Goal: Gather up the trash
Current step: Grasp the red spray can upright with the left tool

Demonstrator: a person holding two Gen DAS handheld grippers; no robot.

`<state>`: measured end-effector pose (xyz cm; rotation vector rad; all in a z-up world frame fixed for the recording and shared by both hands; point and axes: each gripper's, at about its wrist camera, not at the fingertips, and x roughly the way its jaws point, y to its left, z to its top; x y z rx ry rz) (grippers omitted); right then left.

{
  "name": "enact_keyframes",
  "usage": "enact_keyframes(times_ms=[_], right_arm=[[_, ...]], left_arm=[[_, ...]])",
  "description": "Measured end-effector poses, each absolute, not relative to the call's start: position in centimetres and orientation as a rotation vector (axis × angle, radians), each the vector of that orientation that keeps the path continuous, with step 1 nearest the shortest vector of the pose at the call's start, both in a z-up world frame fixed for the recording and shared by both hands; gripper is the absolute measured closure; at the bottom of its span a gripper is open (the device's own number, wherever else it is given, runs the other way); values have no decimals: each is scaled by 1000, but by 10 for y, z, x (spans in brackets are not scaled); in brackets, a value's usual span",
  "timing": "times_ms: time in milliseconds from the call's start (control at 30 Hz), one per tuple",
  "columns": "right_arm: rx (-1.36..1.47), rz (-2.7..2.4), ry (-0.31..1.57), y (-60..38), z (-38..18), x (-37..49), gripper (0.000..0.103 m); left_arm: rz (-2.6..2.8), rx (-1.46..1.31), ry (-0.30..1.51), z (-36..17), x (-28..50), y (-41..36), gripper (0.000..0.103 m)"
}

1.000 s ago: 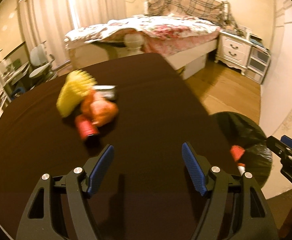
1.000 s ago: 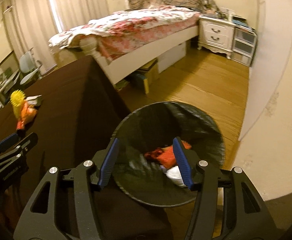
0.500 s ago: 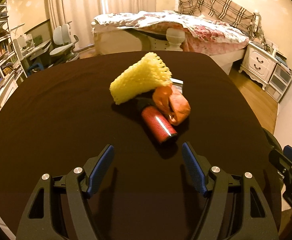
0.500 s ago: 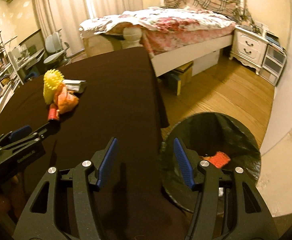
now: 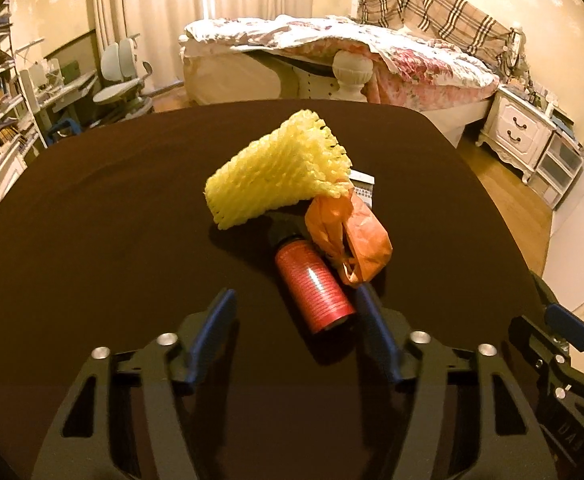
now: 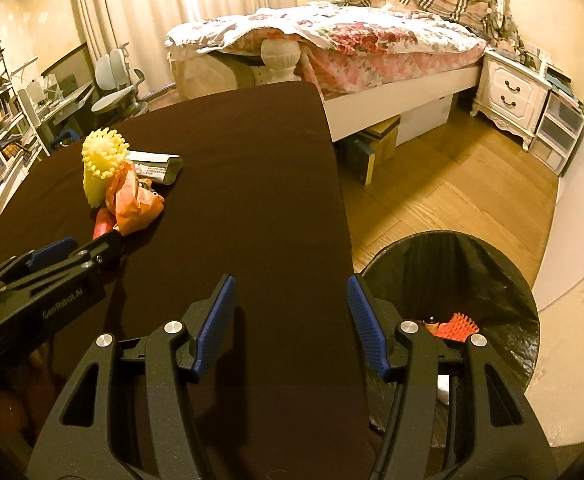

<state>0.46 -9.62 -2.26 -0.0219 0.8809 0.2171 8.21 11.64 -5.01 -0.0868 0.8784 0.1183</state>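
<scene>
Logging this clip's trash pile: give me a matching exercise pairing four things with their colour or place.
Things:
1. foam net
2. can
3. crumpled bag
4. bin

Descriptions:
A. red, lying on its side between the left gripper's fingers
B. black-lined, on the floor beside the table
C. yellow
D. orange, beside the can

Pairs: 1-C, 2-A, 3-D, 4-B

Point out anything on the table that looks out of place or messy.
A heap of litter sits on the dark table: a yellow foam net tipped over a red can lying on its side, a crumpled orange bag against it, and a flattened packet behind. Nothing spilled.
</scene>
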Motion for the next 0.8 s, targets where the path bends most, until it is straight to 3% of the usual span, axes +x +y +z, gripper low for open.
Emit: enact_keyframes(times_ms=[67, 200, 333, 800], right_arm=[[-28, 217, 882, -95, -23, 5, 46], [-39, 215, 883, -91, -24, 6, 45], [-45, 217, 882, -87, -24, 6, 45], [-76, 263, 886, -62, -24, 5, 45]], left_arm=[[101, -107, 898, -52, 85, 120, 55], [84, -105, 897, -52, 87, 121, 59], [64, -88, 892, -52, 88, 121, 74], [82, -91, 879, -50, 64, 144, 76]])
